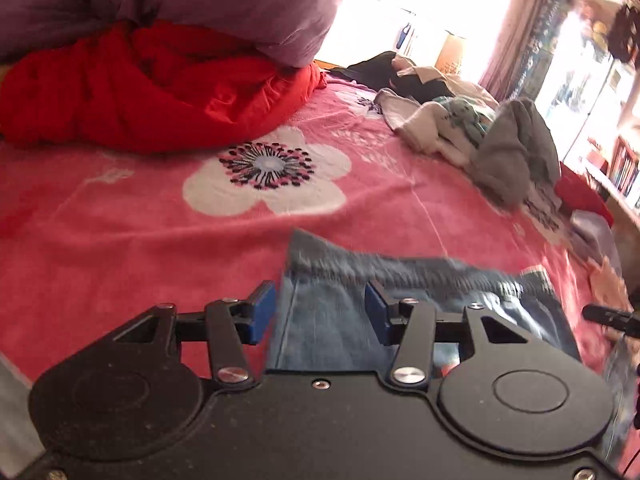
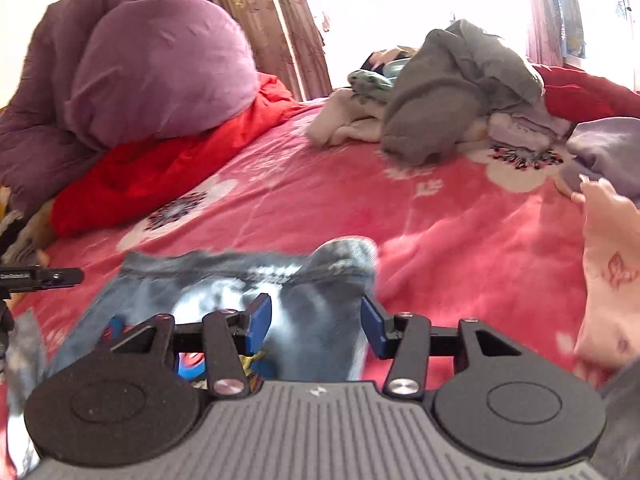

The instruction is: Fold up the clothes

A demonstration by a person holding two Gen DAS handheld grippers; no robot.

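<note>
jeans (image 1: pixel 328 320): faded denim | blanket (image 1: pixel 120 240): fuzzy fleece | quilt (image 1: pixel 140 88): smooth cloth

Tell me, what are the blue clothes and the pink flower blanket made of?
The blue clothes look like denim: faded blue weave with stitched seams and a thick hem, though the blur hides detail. The pink flower blanket looks like soft fleece or plush, with a fuzzy, matte nap. Its exact fibre can't be told.

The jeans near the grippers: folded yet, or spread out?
Partly folded, it seems: the jeans lie doubled in a short blurred slab on the pink floral blanket. How neatly, cannot tell.
</note>
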